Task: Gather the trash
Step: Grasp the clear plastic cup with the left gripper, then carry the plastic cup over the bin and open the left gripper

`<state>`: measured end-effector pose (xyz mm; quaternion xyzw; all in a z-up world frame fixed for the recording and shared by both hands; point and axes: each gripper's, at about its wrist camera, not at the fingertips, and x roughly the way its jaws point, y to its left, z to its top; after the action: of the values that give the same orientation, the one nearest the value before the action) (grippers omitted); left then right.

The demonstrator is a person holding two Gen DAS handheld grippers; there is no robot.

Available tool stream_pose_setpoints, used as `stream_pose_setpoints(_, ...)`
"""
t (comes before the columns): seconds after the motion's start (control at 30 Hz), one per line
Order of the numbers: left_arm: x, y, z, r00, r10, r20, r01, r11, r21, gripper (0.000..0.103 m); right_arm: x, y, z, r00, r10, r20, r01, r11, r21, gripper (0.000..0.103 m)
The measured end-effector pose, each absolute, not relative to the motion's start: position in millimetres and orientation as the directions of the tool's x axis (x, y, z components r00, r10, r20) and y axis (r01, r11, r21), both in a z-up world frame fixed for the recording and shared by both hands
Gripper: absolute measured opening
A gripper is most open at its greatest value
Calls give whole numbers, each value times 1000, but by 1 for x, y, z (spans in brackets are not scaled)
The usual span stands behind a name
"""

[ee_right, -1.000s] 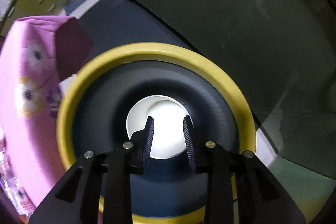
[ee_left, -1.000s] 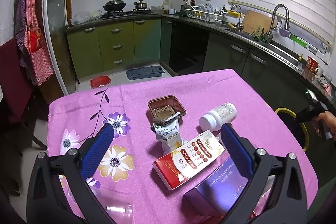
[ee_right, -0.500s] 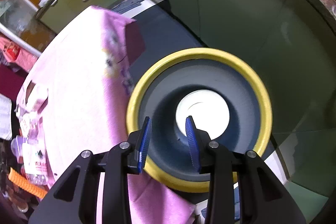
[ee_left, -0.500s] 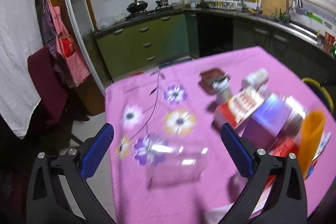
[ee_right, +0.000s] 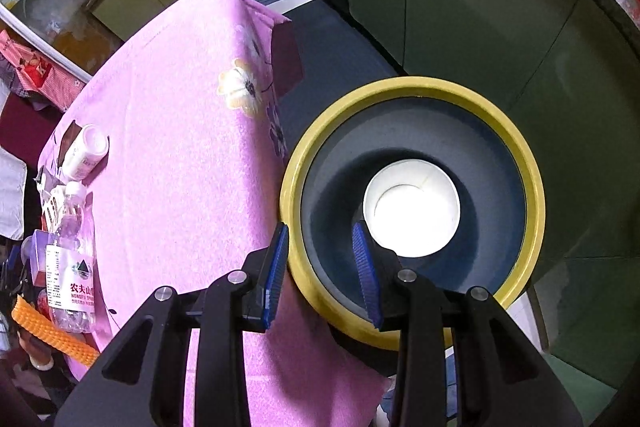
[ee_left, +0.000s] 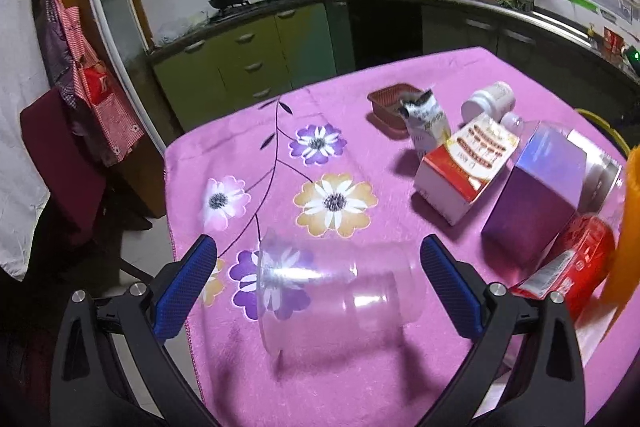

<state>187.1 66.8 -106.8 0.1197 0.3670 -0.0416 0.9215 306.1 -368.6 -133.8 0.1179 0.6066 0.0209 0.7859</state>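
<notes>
Trash bin (ee_right: 296, 163) beneath empty, spread right gripper (ee_right: 322, 267); left gripper (ee_left: 316, 267) spread; bottle (ee_right: 72, 267) labelled "农夫山".

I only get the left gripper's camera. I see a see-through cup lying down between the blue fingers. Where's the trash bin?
Observer: The yellow-rimmed bin stands on the floor right beside the pink tablecloth.
Operator: Is anything in it?
Observer: Yes, a white paper cup sits upright at the bottom.
Operator: What's the other gripper doing?
Observer: The right gripper is above the bin's rim, open, holding nothing.
Operator: Is that bottle by the purple box empty?
Observer: The right view shows a clear water bottle lying on its side with a white cap; I cannot tell whether it is empty.
</notes>
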Motion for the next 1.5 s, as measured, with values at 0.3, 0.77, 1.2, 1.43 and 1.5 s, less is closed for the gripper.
stream_pose_setpoints(0.3, 183, 62, -107, 736, 5, -677, 194, 957, 218, 98, 311, -358, -141, 241, 195, -951, 82, 972, 220, 34)
stream_pose_setpoints(0.77, 190, 64, -125, 695, -26, -718, 212, 962, 171, 96, 307, -357, -145, 242, 204, -948, 83, 970, 230, 37)
stream_pose_setpoints(1.2, 180, 58, -100, 719, -20, -695, 207, 960, 187, 78, 305, -353, -146, 244, 216, -945, 63, 969, 238, 37)
stream_pose_setpoints(1.43, 173, 16, -41, 751, -99, -653, 308, 927, 214, 78, 290, -366, -123, 313, 216, -925, 60, 967, 246, 37)
stream_pose_setpoints(1.5, 175, -10, -19, 747, -159, -646, 374, 903, 210, 78, 279, -377, -113, 346, 204, -916, 68, 968, 241, 37)
